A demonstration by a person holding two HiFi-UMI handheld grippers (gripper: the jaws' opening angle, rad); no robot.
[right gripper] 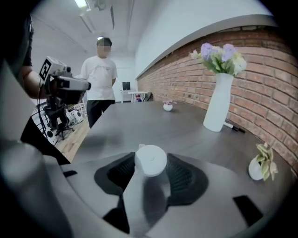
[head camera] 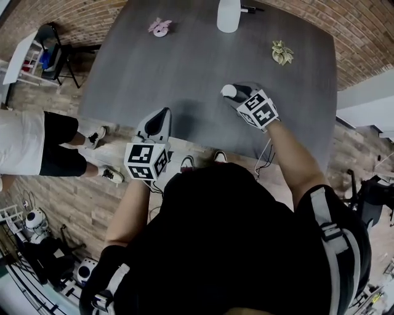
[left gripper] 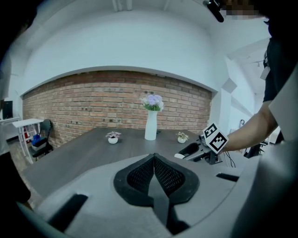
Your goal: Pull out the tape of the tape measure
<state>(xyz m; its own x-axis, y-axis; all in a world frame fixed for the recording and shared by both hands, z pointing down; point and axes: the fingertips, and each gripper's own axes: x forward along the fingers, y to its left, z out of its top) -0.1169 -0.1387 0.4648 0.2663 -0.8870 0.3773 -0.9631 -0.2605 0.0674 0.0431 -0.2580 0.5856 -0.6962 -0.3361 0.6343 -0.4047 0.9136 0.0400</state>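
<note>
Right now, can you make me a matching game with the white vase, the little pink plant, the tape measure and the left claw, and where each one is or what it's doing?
Things
1. white vase
2. pink plant
3. tape measure
4. left claw

Places or states
A. shut, with nothing in it
B. far left part of the table
C. gripped in the right claw
D. middle of the table's far edge, holding flowers

Pairs: 1-D, 2-B, 3-C, 4-A
</note>
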